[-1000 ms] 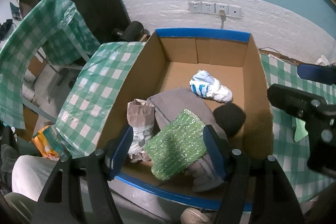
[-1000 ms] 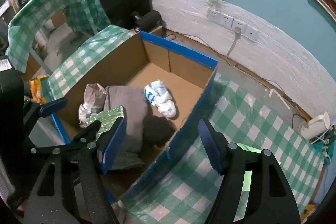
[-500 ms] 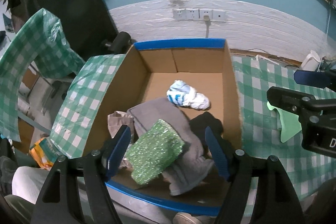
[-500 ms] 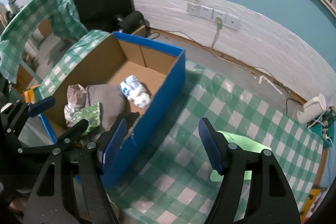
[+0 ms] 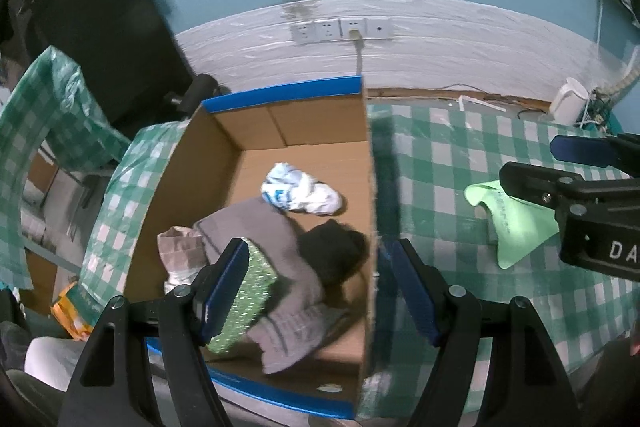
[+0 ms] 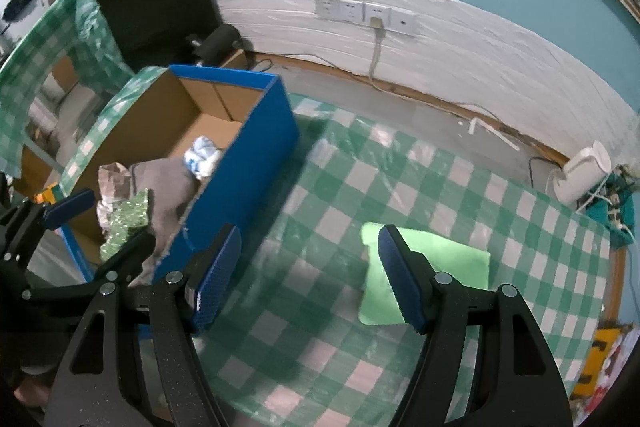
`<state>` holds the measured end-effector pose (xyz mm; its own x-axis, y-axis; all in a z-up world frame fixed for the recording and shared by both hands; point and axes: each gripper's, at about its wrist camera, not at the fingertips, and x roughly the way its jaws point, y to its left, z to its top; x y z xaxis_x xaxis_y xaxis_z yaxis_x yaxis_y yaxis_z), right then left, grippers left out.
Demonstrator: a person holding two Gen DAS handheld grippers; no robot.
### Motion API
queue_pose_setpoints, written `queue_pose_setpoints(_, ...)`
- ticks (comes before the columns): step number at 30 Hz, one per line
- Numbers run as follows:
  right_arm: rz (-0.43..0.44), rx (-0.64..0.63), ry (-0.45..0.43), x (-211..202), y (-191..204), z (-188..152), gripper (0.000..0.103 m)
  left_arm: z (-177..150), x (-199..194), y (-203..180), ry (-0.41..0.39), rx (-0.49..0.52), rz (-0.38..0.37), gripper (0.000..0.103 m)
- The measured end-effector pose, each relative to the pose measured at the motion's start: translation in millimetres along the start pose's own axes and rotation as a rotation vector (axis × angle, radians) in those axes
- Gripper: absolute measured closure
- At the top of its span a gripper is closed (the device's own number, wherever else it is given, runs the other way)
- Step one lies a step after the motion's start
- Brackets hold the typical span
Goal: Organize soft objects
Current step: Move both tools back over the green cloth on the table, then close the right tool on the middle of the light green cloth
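Observation:
A cardboard box (image 5: 280, 93) with a blue rim holds a grey cloth (image 5: 256, 227), a white-and-blue cloth (image 5: 300, 189), a black soft item (image 5: 332, 247), a green glittery sponge (image 5: 248, 303) and a crumpled brown-and-white bag (image 5: 180, 251). My left gripper (image 5: 318, 251) hangs open above the box's near right corner, holding nothing. A light green cloth (image 6: 448, 259) lies flat on the checked tablecloth (image 6: 320, 347), right of the box (image 6: 248, 155). My right gripper (image 6: 309, 233) is open over the tablecloth. Its right finger overlaps the green cloth's left edge in the view.
A white appliance (image 6: 584, 171) with cables stands at the table's far right corner. Wall sockets (image 6: 364, 13) with one plugged cord sit on the white wall behind. An orange packet (image 5: 70, 311) lies low at the left, beside a second checked surface (image 5: 36, 107).
Both grippers have moved right: the box slid left in both views, and the light green cloth came into view under the right gripper. The left jaws stand slightly wider.

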<state>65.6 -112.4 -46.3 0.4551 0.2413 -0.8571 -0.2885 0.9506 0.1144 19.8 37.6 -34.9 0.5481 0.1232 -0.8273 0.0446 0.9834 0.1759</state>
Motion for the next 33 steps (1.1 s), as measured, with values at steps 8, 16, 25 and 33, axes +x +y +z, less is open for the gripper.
queue_pose_setpoints(8, -0.03, 0.063, 0.016, 3.2, -36.3, -12.8, 0.032, 1.5, 0.9, -30.9, 0.007, 0.046, -0.033, 0.026)
queue_pose_setpoints(16, -0.067, 0.129, 0.071, 22.4, -74.6, -33.6, 0.032, -0.1, 9.2, -68.3, 0.029, 0.107, -0.053, 0.026)
queue_pose_setpoints(25, -0.086, 0.161, 0.136, 49.9, -99.7, -51.7, 0.032, -5.8, 34.5, -98.0, 0.088, 0.161, -0.043, 0.026)
queue_pose_setpoints(33, -0.098, 0.169, 0.184, 77.2, -116.0, -66.7, 0.032, -9.8, 59.7, -116.0, 0.141, 0.183, -0.041, 0.026)
